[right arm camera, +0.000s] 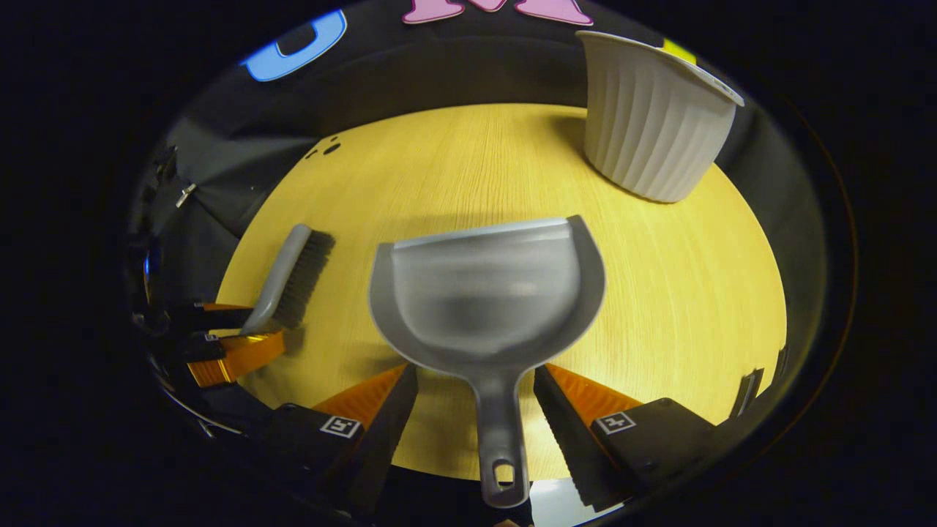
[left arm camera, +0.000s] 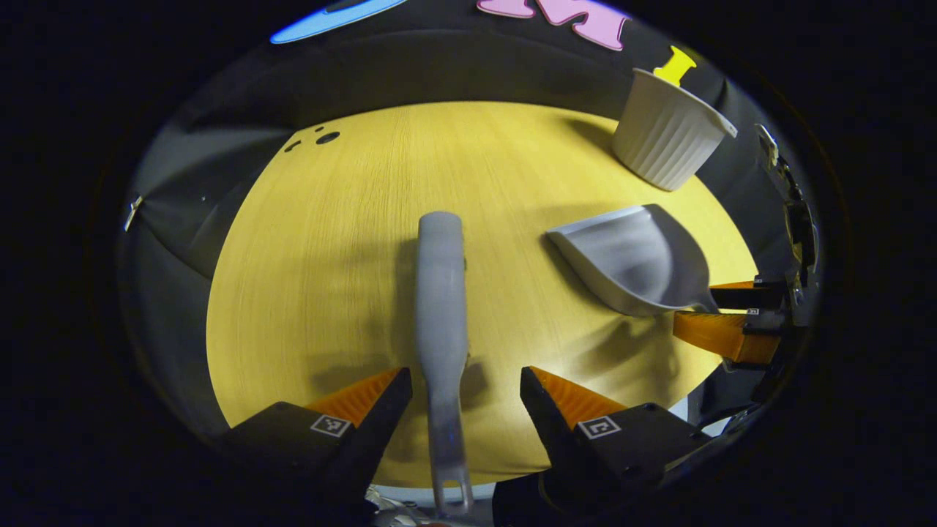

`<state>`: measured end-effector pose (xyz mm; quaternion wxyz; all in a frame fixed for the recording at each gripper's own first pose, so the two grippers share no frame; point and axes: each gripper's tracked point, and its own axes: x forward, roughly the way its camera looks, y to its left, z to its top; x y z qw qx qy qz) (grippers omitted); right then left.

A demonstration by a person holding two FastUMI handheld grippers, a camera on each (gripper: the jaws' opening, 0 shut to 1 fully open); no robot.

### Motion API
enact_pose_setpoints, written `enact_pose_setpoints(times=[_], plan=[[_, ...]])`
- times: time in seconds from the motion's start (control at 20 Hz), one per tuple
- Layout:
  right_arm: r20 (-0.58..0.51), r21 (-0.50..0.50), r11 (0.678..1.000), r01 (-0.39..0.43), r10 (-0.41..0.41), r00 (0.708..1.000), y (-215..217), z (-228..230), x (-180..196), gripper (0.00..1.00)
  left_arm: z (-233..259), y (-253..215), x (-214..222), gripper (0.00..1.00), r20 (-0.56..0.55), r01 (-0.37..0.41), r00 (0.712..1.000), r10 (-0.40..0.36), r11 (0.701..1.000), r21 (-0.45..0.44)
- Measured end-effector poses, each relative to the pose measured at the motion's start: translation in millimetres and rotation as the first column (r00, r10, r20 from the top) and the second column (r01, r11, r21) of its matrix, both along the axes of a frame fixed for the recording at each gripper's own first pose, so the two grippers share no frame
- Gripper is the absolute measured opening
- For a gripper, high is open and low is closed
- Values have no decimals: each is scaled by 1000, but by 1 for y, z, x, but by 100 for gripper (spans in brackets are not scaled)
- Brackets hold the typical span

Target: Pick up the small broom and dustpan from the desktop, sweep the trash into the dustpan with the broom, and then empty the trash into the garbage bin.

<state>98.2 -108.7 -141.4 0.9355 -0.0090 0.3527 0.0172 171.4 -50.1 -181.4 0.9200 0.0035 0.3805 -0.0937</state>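
A grey small broom (left arm camera: 441,293) lies on the yellow wooden desktop (left arm camera: 315,293), its handle running back between the fingers of my left gripper (left arm camera: 465,380). That gripper is open and straddles the handle, with a gap on the right side. The grey dustpan (right arm camera: 487,293) faces away from me, and its handle passes between the fingers of my right gripper (right arm camera: 476,377), which is open too, with room beside the handle. Broom (right arm camera: 285,274) and left gripper (right arm camera: 234,333) sit at the left in the right gripper view. Dustpan (left arm camera: 637,260) and right gripper (left arm camera: 721,315) are at the right in the left gripper view.
A white ribbed garbage bin (right arm camera: 651,124) stands at the far right of the desktop (right arm camera: 695,293), behind the dustpan; the bin (left arm camera: 666,135) is also far right in the left gripper view. A few small dark bits (left arm camera: 327,137) lie near the far left edge. Black cloth walls surround the table.
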Motion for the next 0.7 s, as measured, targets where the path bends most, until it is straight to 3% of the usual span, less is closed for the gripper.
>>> enact_pose_setpoints(times=[0.2,0.35,0.6,0.7], plan=[[127,22,1000,11,-13,992,3,52,-10,99,42,3,-13,96,121,-20,992,22,1000,-17],[267,32,999,25,-33,963,8,106,-13,99,85,10,-23,96,248,-45,968,48,999,-16],[537,8,1000,22,-23,843,13,199,-25,99,162,17,-40,96,470,-85,877,98,995,-49],[604,-12,1000,21,-9,797,17,221,-37,99,190,17,-51,96,543,-93,836,84,996,-11]])
